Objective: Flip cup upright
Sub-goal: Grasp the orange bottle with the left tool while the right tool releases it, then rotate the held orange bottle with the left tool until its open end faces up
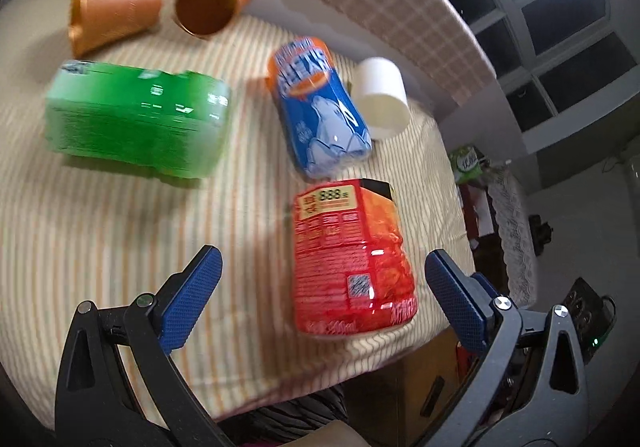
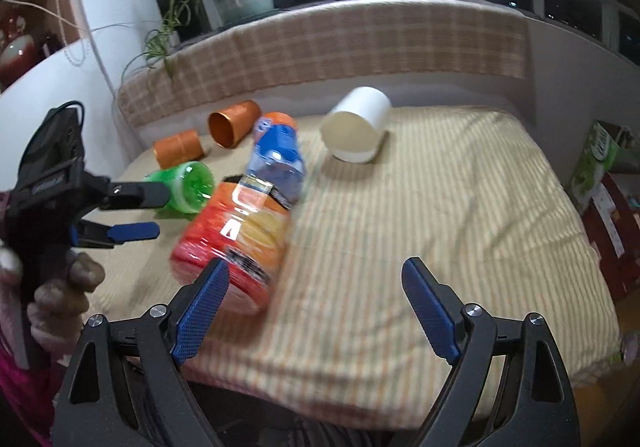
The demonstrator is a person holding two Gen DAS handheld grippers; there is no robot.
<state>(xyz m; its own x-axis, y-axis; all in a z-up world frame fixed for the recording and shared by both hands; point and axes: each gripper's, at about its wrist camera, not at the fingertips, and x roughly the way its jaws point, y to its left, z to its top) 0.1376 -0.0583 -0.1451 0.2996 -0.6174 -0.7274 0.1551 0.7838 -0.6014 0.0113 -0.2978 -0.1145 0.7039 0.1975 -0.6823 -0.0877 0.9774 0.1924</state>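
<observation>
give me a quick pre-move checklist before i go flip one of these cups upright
1. Left gripper open and empty: ok.
2. Right gripper open and empty: ok.
3. White cup needs flipping: ok, it lies on its side, mouth toward the right wrist camera.
4. Path to the white cup: ok from the right, bare striped cloth ahead; the blue bottle lies to its left.
5. Orange cups: not ok, both on their sides.
6. Sharp view: not ok, both frames are motion blurred.

I see the white cup (image 2: 357, 129) lying on its side on the striped cloth, its open mouth facing me, just beside the blue bottle.
</observation>
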